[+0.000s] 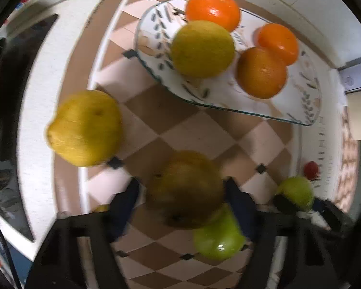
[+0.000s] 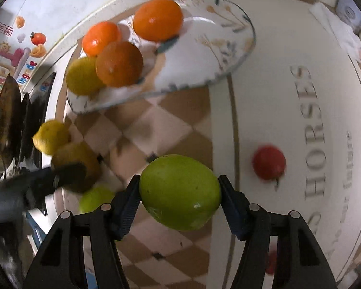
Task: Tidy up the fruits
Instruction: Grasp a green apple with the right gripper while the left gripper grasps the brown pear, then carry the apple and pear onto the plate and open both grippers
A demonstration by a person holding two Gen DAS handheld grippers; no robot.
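Left wrist view: the left gripper [image 1: 184,192] has its jaws closed on a dull yellow lemon [image 1: 185,189], blurred, its long axis unclear. Another lemon [image 1: 84,127] lies on the tabletop [image 1: 36,96], nipple pointing left. The plate [image 1: 300,106] holds three oranges [image 1: 261,72] and a yellow fruit [image 1: 202,48].

Right wrist view: the right gripper [image 2: 179,192] clamps a green lime [image 2: 180,191] above the tabletop, long axis spanning pad to pad. A red fruit [image 2: 268,162] lies to its right.

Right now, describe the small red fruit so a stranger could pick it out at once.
Start at the patterned glass plate holding the oranges, then move down onto the white cloth printed with grey lettering. The small red fruit lies there alone, beside the word HORSES and to the right of the green fruit in the right hand-held gripper. It is the only red fruit here.
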